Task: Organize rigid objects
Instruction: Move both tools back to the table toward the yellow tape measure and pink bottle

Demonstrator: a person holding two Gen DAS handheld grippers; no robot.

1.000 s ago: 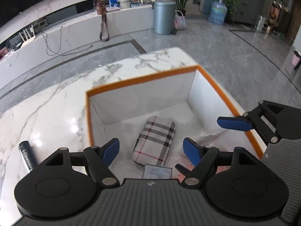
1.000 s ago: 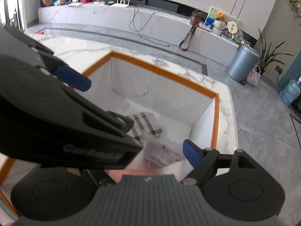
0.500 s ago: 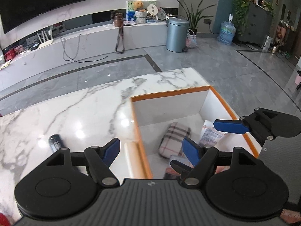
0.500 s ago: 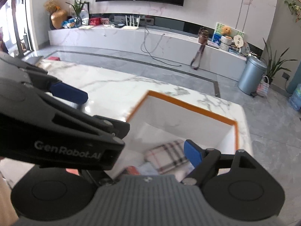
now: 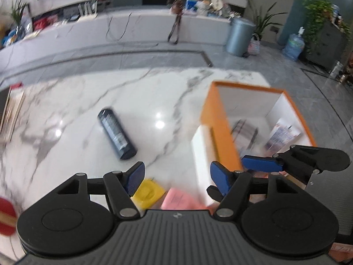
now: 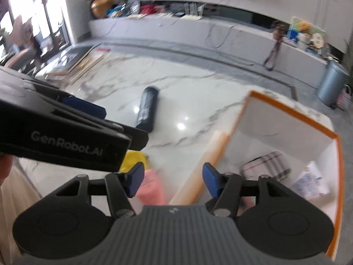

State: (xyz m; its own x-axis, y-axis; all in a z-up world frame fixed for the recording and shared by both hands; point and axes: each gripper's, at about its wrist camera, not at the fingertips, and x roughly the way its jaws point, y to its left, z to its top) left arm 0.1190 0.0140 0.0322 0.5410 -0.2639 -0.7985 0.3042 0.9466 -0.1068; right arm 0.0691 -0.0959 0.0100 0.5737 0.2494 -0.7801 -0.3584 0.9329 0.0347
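Both grippers, left gripper (image 5: 177, 177) and right gripper (image 6: 172, 178), are closing with empty fingers; a dark, labelled cylinder (image 5: 116, 134) lies on the marble bench (image 5: 77, 114).

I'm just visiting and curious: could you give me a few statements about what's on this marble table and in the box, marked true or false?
1. The dark cylinder lies on its side on the marble table. True.
2. The plaid case sits inside the orange-rimmed box. True.
3. The left gripper clamps the cylinder. False: nothing is between its closing jaws.
4. The yellow item is in the box. False: it lies on the table.
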